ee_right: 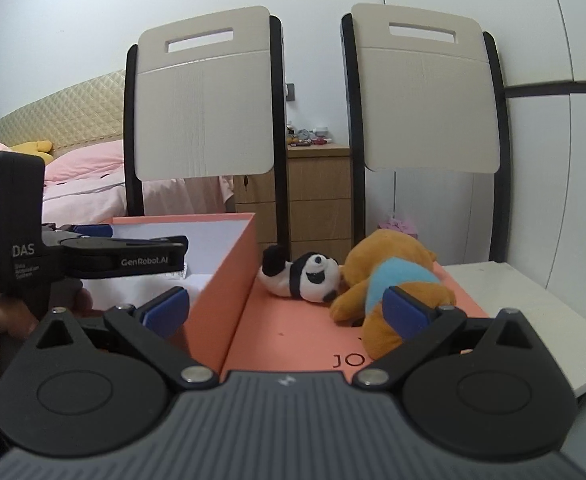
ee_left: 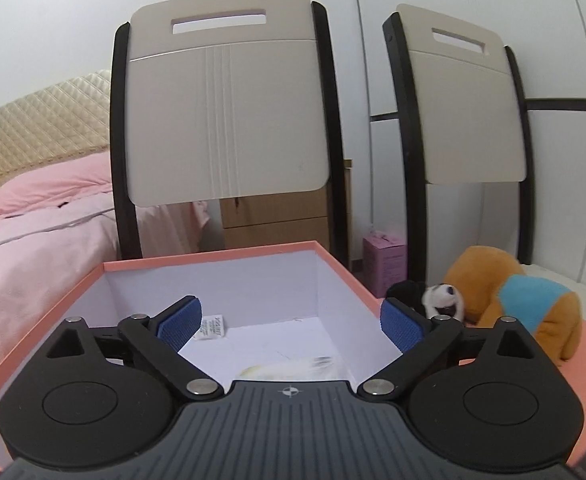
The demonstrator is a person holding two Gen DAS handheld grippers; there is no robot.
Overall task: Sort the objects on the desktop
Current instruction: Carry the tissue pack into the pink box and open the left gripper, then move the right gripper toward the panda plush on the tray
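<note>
**Both grippers spread, toys lying beside the box**

Nearest the lens, the left gripper [ee_left: 291, 320] hangs over the open salmon box [ee_left: 229, 254], its blue pads [ee_left: 181, 320] spread wide with nothing between them. Inside, on the white floor, lie a small printed white packet [ee_left: 211, 329] and something pale with a yellowish tint [ee_left: 293, 366], half cut off by the gripper body and too hidden to identify.

The right gripper [ee_right: 287, 310] is likewise spread and empty, hovering above the flat salmon lid [ee_right: 285, 332] beside the box. On that lid lie the panda plush [ee_right: 307, 276] and, touching it, the orange bear plush [ee_right: 393, 280] in a blue shirt; the gripper's right pad covers part of the bear. Lettering on the lid is cut off after "JO".

Behind stand two chair backs [ee_right: 205, 108], a wooden drawer unit [ee_right: 319, 192] topped with small items too tiny to name, and a pink bed [ee_left: 33, 240].
</note>
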